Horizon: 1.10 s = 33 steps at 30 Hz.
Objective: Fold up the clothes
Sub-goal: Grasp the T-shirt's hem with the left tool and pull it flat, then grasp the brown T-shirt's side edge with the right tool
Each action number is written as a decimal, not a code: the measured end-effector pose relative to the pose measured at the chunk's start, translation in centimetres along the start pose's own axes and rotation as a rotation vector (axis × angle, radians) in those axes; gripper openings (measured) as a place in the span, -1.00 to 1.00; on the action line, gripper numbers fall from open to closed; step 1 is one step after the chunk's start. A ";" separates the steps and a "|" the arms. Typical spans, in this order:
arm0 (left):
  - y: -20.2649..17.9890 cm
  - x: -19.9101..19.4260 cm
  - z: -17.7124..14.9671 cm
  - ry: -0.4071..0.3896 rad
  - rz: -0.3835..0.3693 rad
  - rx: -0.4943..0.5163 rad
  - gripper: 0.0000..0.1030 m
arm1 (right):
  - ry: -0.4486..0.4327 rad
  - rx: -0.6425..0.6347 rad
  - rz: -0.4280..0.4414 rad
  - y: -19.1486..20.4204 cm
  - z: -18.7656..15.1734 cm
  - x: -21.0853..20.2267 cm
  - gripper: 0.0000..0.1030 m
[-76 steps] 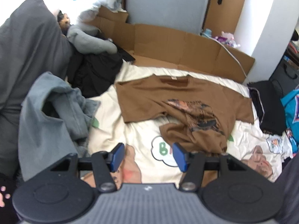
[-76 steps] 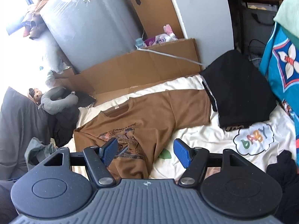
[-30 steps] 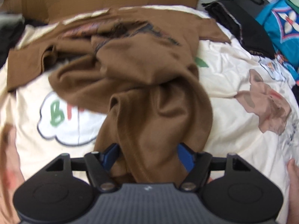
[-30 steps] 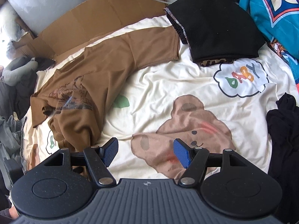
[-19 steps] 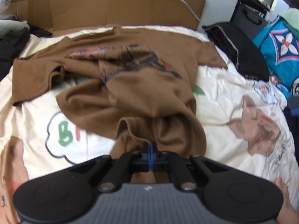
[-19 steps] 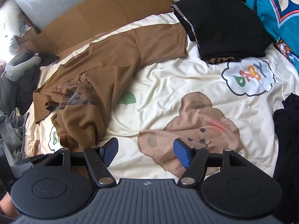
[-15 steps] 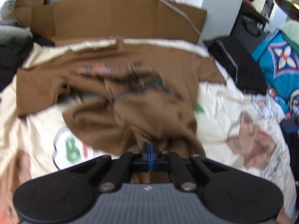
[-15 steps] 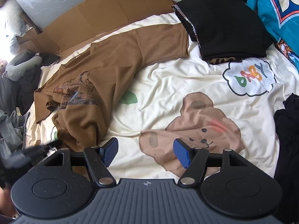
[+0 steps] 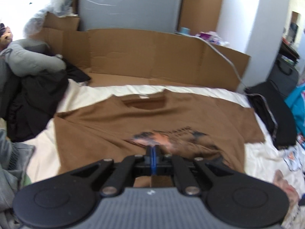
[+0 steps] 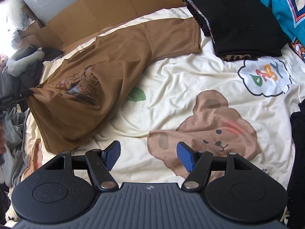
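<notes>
A brown T-shirt (image 9: 152, 122) with a dark chest print lies on the cream cartoon bedsheet (image 10: 190, 76), neck toward the cardboard. My left gripper (image 9: 153, 152) is shut on a pinch of the shirt's lower edge and holds it raised, so the cloth stretches up to the blue pads. The right wrist view shows the same gripper (image 10: 19, 96) at the far left, pulling the T-shirt (image 10: 114, 61) into a peak. My right gripper (image 10: 148, 155) is open above the bear drawing, near the shirt's lower corner, with nothing between its fingers.
A folded black garment (image 10: 238, 19) lies beside the shirt's right sleeve, with a teal one (image 10: 286, 3) beyond it. Dark clothes (image 10: 297, 143) edge the right side. Grey clothing (image 9: 11, 171), a black pile (image 9: 34, 103) and a grey neck pillow (image 9: 32, 61) crowd the left. Cardboard (image 9: 152, 57) lines the far side.
The left gripper went from open around the bunched hem to shut on it, then rose and pulled back, drawing the shirt's body out. The right gripper barely shifted.
</notes>
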<state>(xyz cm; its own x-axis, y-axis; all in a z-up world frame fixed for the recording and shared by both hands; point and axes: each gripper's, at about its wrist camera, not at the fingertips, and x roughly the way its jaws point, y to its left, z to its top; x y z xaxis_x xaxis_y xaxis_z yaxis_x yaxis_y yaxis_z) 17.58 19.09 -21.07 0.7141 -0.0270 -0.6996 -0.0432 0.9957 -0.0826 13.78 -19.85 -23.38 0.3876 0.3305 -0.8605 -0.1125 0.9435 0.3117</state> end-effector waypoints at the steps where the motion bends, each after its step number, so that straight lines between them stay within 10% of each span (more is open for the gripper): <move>1: 0.5 0.2 0.2 -0.003 0.016 -0.010 -0.99 | 0.002 0.000 -0.001 0.0 0.0 0.1 0.39; 16: 5.2 7.4 -1.8 0.108 0.186 -0.150 -0.99 | 0.042 0.002 -0.004 0.0 -0.6 1.9 0.39; 33: 7.0 8.8 -1.4 0.058 0.196 -0.091 -0.99 | 0.140 -0.056 0.306 8.6 -0.1 11.0 0.12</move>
<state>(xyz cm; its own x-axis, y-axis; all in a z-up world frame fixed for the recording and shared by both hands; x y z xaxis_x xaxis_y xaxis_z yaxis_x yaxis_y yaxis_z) 22.61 25.66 -28.81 0.6445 0.1583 -0.7481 -0.2419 0.9703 -0.0031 17.02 -8.11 -30.20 0.1986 0.5953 -0.7786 -0.2556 0.7984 0.5452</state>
